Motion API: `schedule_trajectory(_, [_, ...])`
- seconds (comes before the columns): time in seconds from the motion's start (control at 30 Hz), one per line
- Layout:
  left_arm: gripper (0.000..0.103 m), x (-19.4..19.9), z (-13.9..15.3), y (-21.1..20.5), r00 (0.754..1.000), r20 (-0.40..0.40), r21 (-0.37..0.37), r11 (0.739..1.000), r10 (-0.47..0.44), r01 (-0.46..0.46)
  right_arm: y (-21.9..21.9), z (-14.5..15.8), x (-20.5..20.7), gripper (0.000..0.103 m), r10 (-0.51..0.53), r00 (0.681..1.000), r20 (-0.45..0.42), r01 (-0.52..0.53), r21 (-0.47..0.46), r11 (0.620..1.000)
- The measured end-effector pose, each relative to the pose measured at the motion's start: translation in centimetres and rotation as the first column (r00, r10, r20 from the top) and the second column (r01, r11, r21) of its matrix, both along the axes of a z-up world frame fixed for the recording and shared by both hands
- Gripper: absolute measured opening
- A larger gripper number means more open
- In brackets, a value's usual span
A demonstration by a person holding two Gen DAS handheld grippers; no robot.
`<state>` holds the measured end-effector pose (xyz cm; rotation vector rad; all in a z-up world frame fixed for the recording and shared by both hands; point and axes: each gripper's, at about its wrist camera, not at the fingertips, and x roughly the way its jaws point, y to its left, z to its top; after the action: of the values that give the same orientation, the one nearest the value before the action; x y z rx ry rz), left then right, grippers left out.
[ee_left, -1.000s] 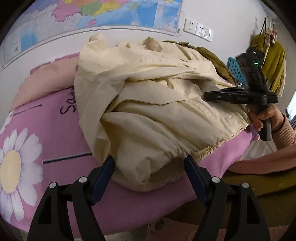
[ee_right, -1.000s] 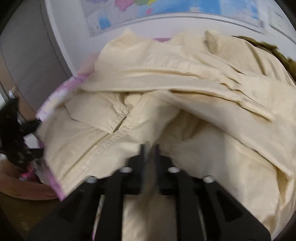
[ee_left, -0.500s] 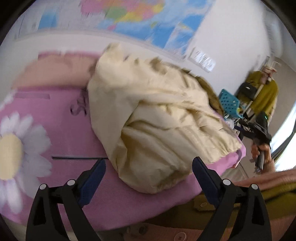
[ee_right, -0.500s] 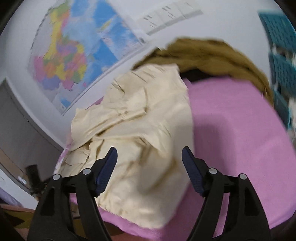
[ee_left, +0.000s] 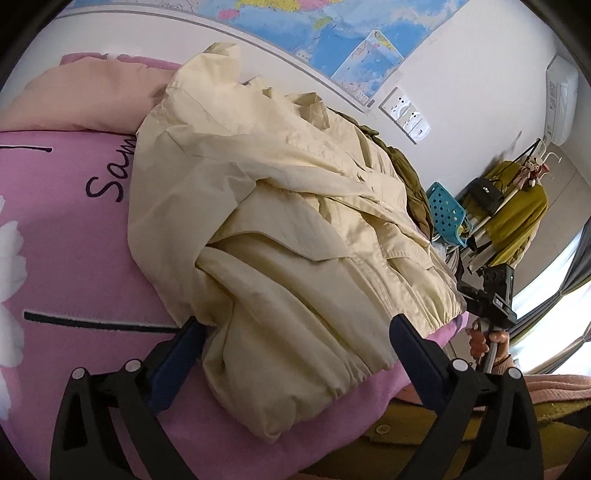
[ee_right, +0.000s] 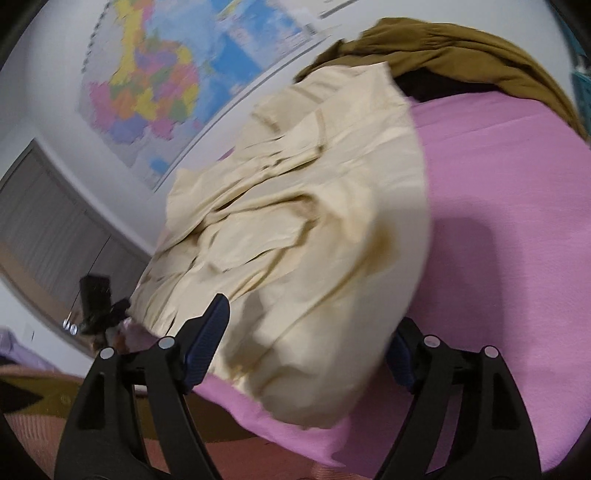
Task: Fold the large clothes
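A cream jacket (ee_left: 295, 240) lies bunched and partly folded on the pink bed cover (ee_left: 74, 277). My left gripper (ee_left: 295, 325) stands at the jacket's near hem, its jaws still opening. The hem lies between the blue pads without being pinched. My right gripper (ee_right: 310, 321) is at the other side of the jacket (ee_right: 295, 240), also opening. A puffed fold sits between its fingers and hides the right pad. In the left wrist view the right gripper (ee_left: 487, 295) is held by a hand (ee_left: 498, 339) off the bed's far corner.
An olive-brown garment (ee_right: 443, 55) lies behind the jacket by the wall. A peach pillow (ee_left: 81, 96) is at the head of the bed. A blue basket (ee_left: 445, 212) and a rack with a mustard garment (ee_left: 517, 206) stand beyond the bed. The wall carries a map (ee_left: 332, 33).
The right gripper let go of the cream fabric, opened and drew back sideways to the jacket's edge. The left gripper widened and rolled, so its view now tilts.
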<state>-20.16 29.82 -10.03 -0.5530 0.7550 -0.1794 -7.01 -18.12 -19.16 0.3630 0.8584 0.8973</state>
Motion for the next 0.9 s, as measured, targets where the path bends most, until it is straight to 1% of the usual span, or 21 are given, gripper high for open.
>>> schedule_trajectory(0.1, [0.096, 0.5, 0.0, -0.1, 1.000, -0.012, 0.018, 1.000, 0.003, -0.003, 1.5, 0.1, -0.2, 0.077, 0.019, 0.999, 0.028, -0.018, -0.027, 0.999])
schedule_trajectory(0.13, [0.094, 0.6, 0.1, -0.1, 1.000, -0.028, 0.021, 1.000, 0.011, -0.011, 1.7, 0.1, -0.1, 0.074, 0.021, 1.000, 0.022, -0.021, -0.016, 1.000])
schedule_trajectory(0.17, [0.091, 0.5, 0.2, 0.1, 0.999, -0.040, 0.025, 0.999, 0.023, -0.022, 1.8, 0.1, 0.0, 0.072, 0.015, 1.000, 0.013, -0.015, -0.011, 1.000])
schedule_trajectory(0.2, [0.086, 0.2, 0.4, 0.3, 0.998, -0.059, 0.038, 0.999, 0.038, -0.036, 1.7, 0.0, 0.0, 0.072, 0.009, 1.000, 0.023, -0.009, -0.005, 1.000])
schedule_trajectory(0.3, [0.086, -1.3, 0.7, 0.8, 0.996, -0.069, 0.062, 0.997, 0.056, -0.052, 1.6, 0.0, -0.2, 0.072, 0.017, 1.000, 0.025, -0.017, 0.002, 1.000])
schedule_trajectory(0.4, [0.086, -1.9, 0.2, 1.0, 0.996, -0.076, 0.022, 0.999, 0.043, -0.041, 1.6, 0.2, -0.1, 0.072, 0.017, 1.000, 0.027, -0.017, 0.003, 1.000])
schedule_trajectory(0.43, [0.086, -1.7, 0.1, 0.6, 0.997, -0.068, 0.009, 0.999, 0.032, -0.031, 1.6, 0.2, -0.1, 0.072, 0.014, 1.000, 0.026, -0.014, 0.004, 1.000])
schedule_trajectory(0.53, [0.087, -0.8, -0.1, -0.5, 0.998, -0.063, 0.026, 1.000, 0.018, -0.016, 1.8, 0.3, -0.2, 0.072, 0.010, 1.000, 0.023, -0.010, 0.009, 1.000])
schedule_trajectory(0.6, [0.086, -0.2, -0.1, -1.1, 0.998, -0.061, 0.040, 0.999, 0.024, -0.021, 1.7, 0.1, -0.1, 0.064, 0.011, 1.000, 0.008, -0.011, 0.031, 0.999])
schedule_trajectory(0.63, [0.074, 0.0, -0.2, -1.1, 0.997, -0.065, 0.044, 0.998, 0.043, -0.040, 1.7, 0.0, -0.1, 0.053, 0.009, 1.000, -0.007, -0.008, 0.039, 0.999])
schedule_trajectory(0.67, [0.065, 0.1, -0.2, -0.9, 0.994, -0.075, 0.053, 0.995, 0.083, -0.079, 1.6, -0.2, 0.0, 0.038, 0.008, 1.000, -0.023, -0.007, 0.051, 0.999])
schedule_trajectory(0.7, [0.047, 0.2, -0.3, -0.5, 0.988, -0.090, 0.053, 0.991, 0.127, -0.123, 1.4, -0.4, 0.1, 0.030, 0.012, 0.999, -0.043, -0.008, 0.075, 0.997])
schedule_trajectory(0.73, [0.039, 0.2, -0.5, 0.0, 0.981, -0.105, 0.023, 0.986, 0.164, -0.163, 1.2, -0.4, 0.2, 0.020, 0.007, 0.998, -0.057, -0.002, 0.094, 0.996])
schedule_trajectory(0.77, [0.036, 0.0, -0.4, 0.3, 0.978, -0.107, 0.000, 0.983, 0.181, -0.182, 1.1, -0.2, 0.0, 0.018, 0.010, 0.998, -0.059, -0.003, 0.115, 0.993])
schedule_trajectory(0.8, [0.030, -0.1, -0.1, 0.4, 0.977, -0.101, -0.012, 0.981, 0.190, -0.192, 0.8, 0.3, -0.2, 0.017, 0.020, 0.998, -0.053, -0.012, 0.157, 0.987])
schedule_trajectory(0.83, [0.026, -0.3, 0.4, 0.4, 0.978, -0.084, -0.013, 0.981, 0.190, -0.192, 0.7, 0.8, -0.4, 0.016, 0.022, 0.999, -0.049, -0.013, 0.178, 0.984])
schedule_trajectory(0.9, [0.022, -0.8, 1.8, 0.5, 0.982, -0.053, -0.021, 0.983, 0.182, -0.183, 0.3, 3.1, -1.5, 0.015, 0.037, 0.999, 0.001, -0.036, 0.228, 0.973])
